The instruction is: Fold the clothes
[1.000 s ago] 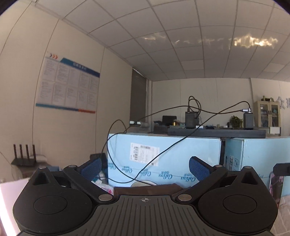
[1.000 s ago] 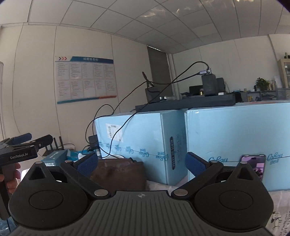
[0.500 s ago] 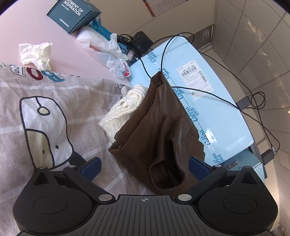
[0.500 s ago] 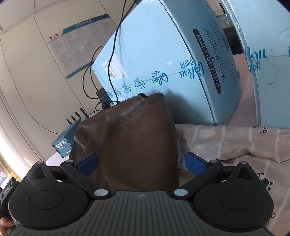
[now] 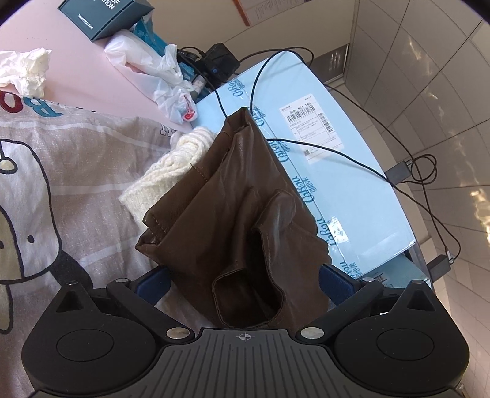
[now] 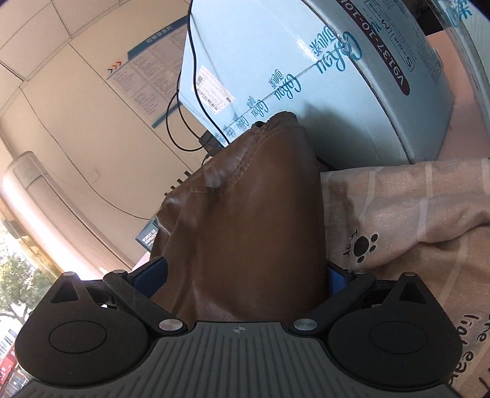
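Note:
A brown leather garment (image 5: pixel 232 196) lies heaped on the patterned sheet, leaning against a light blue box. A cream knit garment (image 5: pixel 171 162) is tucked under its left side. My left gripper (image 5: pixel 245 283) is open, with its blue pads (image 5: pixel 153 284) wide apart on either side of the garment's near end, where a sleeve opening gapes. In the right wrist view the same brown garment (image 6: pixel 251 220) fills the middle. My right gripper (image 6: pixel 245 277) is open too, and its pads (image 6: pixel 153 275) straddle the leather. I cannot tell whether the pads touch it.
Light blue cardboard boxes (image 5: pixel 330 171) (image 6: pixel 306 61) with black cables (image 5: pixel 352 156) stand right behind the garment. A cartoon-print sheet (image 5: pixel 61 189) (image 6: pixel 413 214) covers the pink table (image 5: pixel 76 70). A dark box (image 5: pixel 104 15), a white plastic bag (image 5: pixel 147 61) and crumpled tissue (image 5: pixel 27 70) lie at the far left.
Both grippers tipped down from facing the room to the brown garment, then moved closer. The garment now sits between each pair of fingers. Both stay open.

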### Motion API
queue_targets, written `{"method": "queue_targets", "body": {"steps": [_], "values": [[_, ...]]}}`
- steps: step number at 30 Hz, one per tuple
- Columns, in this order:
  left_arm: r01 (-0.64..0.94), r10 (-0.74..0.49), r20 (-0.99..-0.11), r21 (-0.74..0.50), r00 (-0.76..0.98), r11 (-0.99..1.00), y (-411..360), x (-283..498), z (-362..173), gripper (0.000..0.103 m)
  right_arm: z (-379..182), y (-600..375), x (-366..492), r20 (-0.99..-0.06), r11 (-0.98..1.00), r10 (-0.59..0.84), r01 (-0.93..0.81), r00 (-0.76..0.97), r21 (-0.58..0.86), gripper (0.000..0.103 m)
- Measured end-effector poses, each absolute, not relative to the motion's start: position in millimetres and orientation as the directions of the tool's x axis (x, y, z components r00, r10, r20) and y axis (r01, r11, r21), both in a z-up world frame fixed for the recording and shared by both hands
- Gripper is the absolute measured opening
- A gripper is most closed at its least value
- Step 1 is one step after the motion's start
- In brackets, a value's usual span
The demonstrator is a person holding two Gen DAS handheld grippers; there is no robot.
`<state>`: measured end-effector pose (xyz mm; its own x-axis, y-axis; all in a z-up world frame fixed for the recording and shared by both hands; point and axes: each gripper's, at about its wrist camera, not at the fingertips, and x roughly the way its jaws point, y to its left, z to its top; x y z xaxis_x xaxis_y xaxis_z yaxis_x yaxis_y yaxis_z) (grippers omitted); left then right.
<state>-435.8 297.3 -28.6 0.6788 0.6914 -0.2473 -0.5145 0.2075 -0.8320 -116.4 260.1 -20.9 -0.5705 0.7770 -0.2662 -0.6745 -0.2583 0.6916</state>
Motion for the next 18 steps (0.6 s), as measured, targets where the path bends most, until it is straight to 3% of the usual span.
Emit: {"method": "queue_targets", "body": {"steps": [5,11,14,16,18], "values": [[-0.528,0.723,-0.187,-0.803,0.665,0.277,291.4,-434.4,-15.9,0.103,-9.5,241.0,-109.9,-0.125,-0.412,0.693,-0.533,-0.710,0.739,0.103],[-0.609,0.756,-0.266,-0.764,0.598,0.213,305.3,-431.2,-25.8,0.102,-24.9,240.2,-111.9,-0.222,-0.322,0.719,-0.599,-0.658,0.734,0.103],[-0.663,0.785,-0.294,-0.724,0.546,0.190,306.5,-430.2,-28.0,0.096,-34.5,244.5,-113.2,-0.263,-0.245,0.764,-0.641,-0.590,0.727,0.100],[-0.701,0.797,-0.317,-0.690,0.514,0.178,306.0,-425.9,-27.5,0.076,-37.9,245.4,-114.7,-0.267,-0.216,0.791,-0.659,-0.551,0.721,0.090],[-0.730,0.804,-0.320,-0.656,0.501,0.193,301.6,-422.1,-24.7,0.056,-38.1,246.1,-116.4,-0.285,-0.194,0.800,-0.676,-0.528,0.711,0.071]]}}
